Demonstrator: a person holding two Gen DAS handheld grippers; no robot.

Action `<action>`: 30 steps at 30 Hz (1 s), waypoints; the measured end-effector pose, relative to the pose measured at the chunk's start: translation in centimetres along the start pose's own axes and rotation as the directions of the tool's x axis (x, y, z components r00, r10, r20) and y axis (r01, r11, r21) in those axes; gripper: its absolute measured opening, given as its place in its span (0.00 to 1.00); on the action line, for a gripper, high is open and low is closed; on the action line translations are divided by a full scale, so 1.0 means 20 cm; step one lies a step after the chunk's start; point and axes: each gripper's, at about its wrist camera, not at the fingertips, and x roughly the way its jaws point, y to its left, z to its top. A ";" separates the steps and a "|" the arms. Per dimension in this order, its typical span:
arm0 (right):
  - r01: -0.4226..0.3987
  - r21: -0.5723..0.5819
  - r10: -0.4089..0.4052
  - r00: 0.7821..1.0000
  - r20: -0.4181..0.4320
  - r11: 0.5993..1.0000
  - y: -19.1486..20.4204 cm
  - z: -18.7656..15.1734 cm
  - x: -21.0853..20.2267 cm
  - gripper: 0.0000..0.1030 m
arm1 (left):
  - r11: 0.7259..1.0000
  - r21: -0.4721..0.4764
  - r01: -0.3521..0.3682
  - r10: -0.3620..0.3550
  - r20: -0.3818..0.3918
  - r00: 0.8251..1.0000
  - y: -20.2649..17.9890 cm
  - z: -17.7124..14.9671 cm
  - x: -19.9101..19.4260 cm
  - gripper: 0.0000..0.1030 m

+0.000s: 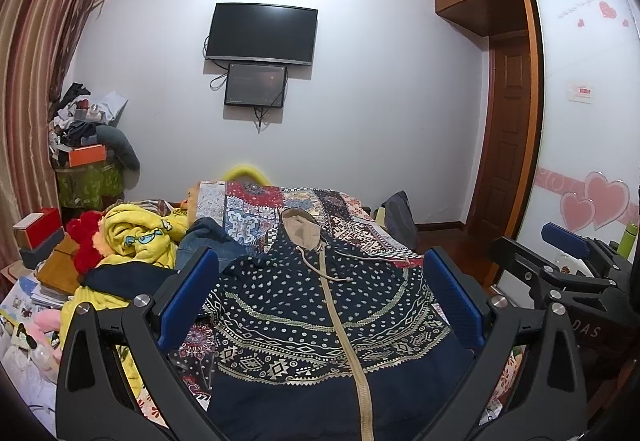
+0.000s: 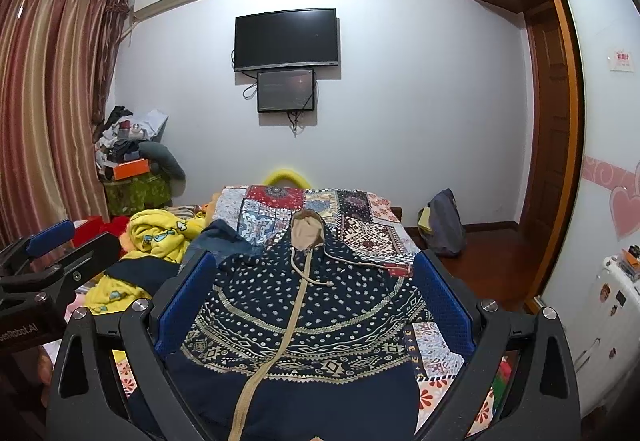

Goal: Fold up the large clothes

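Observation:
A navy hoodie [image 1: 320, 317] with a gold pattern, tan zip and tan hood lies flat, front up, on a patchwork bedspread [image 1: 280, 205]; it also shows in the right wrist view [image 2: 304, 313]. My left gripper [image 1: 320, 305] is open and empty above the hoodie's lower half. My right gripper [image 2: 310, 305] is open and empty above the same part, a little further right. Each gripper appears at the edge of the other's view: the right gripper [image 1: 568, 249] and the left gripper [image 2: 48, 241]. The hoodie's hem is hidden below the frame.
A heap of clothes with a yellow cartoon garment [image 1: 136, 237] and a red plush lies left of the hoodie. Boxes and books [image 1: 36, 237] crowd the far left. A dark bag [image 2: 444, 221] stands on the floor right of the bed, near a wardrobe [image 1: 580, 121].

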 end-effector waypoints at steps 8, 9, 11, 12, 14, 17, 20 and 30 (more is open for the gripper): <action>0.011 0.037 -0.009 0.999 -0.044 0.999 -0.04 0.01 0.15 0.95 | 0.999 -0.004 -0.041 0.041 -0.001 0.999 0.12 0.03 0.17 1.00; 0.012 0.038 -0.010 0.999 -0.052 0.999 -0.04 0.01 0.18 0.95 | 0.999 -0.005 -0.054 0.054 -0.001 0.999 0.14 0.04 0.20 1.00; 0.020 0.028 -0.018 0.998 -0.065 0.999 -0.05 0.01 0.25 0.95 | 0.996 -0.009 -0.085 0.085 -0.007 0.996 0.20 0.05 0.28 1.00; 0.029 0.018 -0.028 0.997 -0.072 0.999 -0.05 0.01 0.29 0.95 | 0.995 -0.013 -0.100 0.100 -0.014 0.995 0.24 0.04 0.32 1.00; 0.040 0.000 -0.040 0.996 -0.085 0.999 -0.05 0.01 0.35 0.95 | 0.991 -0.023 -0.129 0.128 -0.038 0.991 0.32 0.04 0.42 1.00; 0.038 -0.019 -0.039 0.993 -0.112 0.999 -0.07 0.02 0.49 0.95 | 0.985 -0.016 -0.174 0.172 -0.074 0.982 0.45 0.03 0.56 1.00; 0.038 -0.037 -0.042 0.991 -0.128 0.999 -0.08 0.03 0.63 0.95 | 0.976 -0.005 -0.218 0.216 -0.118 0.969 0.59 0.01 0.72 1.00; -0.046 -0.125 0.004 0.947 -0.322 0.991 -0.05 -0.04 1.23 0.95 | 0.939 -0.125 -0.321 0.269 -0.315 0.910 1.17 -0.20 1.12 1.00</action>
